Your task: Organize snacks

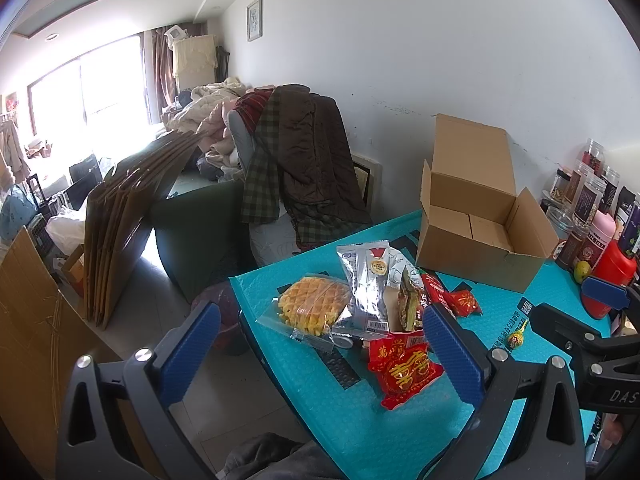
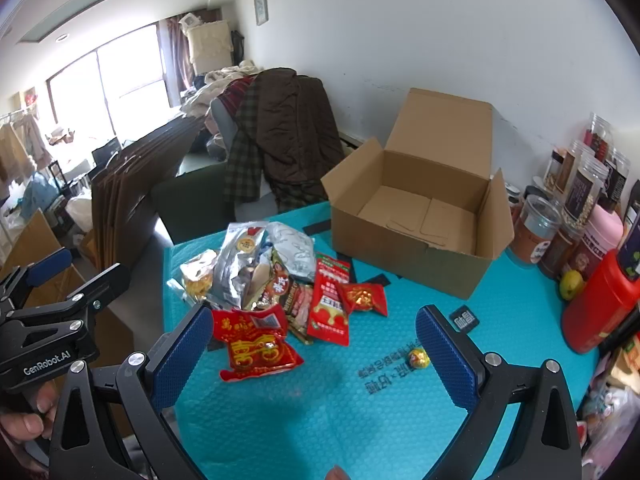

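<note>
A pile of snacks lies on the teal mat [image 2: 360,420]: a waffle pack [image 1: 312,306], a silver pouch [image 1: 366,280], a big red packet [image 1: 404,368] [image 2: 256,346], a long red sachet [image 2: 330,300], a small red candy pack [image 2: 364,298] and a small round yellow candy [image 2: 418,358] [image 1: 513,340]. An open, empty cardboard box [image 2: 416,216] [image 1: 476,220] stands behind them. My left gripper [image 1: 320,344] is open above the pile's near-left side. My right gripper [image 2: 314,354] is open over the mat, right of the big red packet.
Jars, a pink bottle, a red canister [image 2: 596,304] and a green fruit [image 2: 571,284] line the right edge by the wall. A small black card [image 2: 464,319] lies on the mat. A chair draped with clothes [image 2: 280,140] and folded cartons [image 1: 120,216] stand beyond the table's far-left edge.
</note>
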`<act>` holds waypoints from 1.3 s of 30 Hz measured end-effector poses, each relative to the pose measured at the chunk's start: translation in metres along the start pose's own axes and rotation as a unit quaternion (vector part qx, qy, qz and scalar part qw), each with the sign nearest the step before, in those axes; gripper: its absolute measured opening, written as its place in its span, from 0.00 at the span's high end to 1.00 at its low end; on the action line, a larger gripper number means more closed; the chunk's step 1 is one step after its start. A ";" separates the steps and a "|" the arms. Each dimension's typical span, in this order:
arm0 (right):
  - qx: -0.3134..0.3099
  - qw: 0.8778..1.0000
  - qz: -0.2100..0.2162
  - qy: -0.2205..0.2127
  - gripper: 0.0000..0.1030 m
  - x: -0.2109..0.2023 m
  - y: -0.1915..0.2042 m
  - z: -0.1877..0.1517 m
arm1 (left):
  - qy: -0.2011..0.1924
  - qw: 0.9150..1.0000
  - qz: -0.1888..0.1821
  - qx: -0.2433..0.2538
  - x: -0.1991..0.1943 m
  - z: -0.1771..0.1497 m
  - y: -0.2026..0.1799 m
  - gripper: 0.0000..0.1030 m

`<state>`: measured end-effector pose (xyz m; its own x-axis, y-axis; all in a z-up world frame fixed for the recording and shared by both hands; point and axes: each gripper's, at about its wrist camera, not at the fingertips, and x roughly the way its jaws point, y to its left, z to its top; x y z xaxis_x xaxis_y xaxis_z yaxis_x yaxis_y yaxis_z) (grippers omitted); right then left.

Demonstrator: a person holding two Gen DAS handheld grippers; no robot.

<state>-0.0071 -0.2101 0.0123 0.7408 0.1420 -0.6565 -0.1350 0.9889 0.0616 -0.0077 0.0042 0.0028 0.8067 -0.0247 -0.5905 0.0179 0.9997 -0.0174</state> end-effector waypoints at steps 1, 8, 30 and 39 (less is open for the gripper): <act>0.000 1.000 0.001 0.000 0.00 0.000 0.000 0.000 | 0.000 1.000 0.001 0.000 0.000 0.000 0.000 0.00; -0.001 1.000 0.000 0.000 0.00 0.000 0.000 0.000 | 0.000 1.000 0.000 0.001 0.000 0.000 0.000 0.00; -0.004 1.000 -0.002 -0.001 0.00 -0.002 0.002 0.001 | 0.004 1.000 -0.004 0.006 0.001 0.001 -0.001 0.00; -0.005 1.000 -0.006 0.005 0.00 0.006 0.004 0.001 | 0.019 1.000 -0.019 0.007 0.018 0.004 0.004 0.00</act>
<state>-0.0019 -0.2054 0.0094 0.7361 0.1303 -0.6642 -0.1335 0.9900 0.0462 0.0096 0.0080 -0.0044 0.7816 -0.0634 -0.6205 0.0569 0.9979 -0.0302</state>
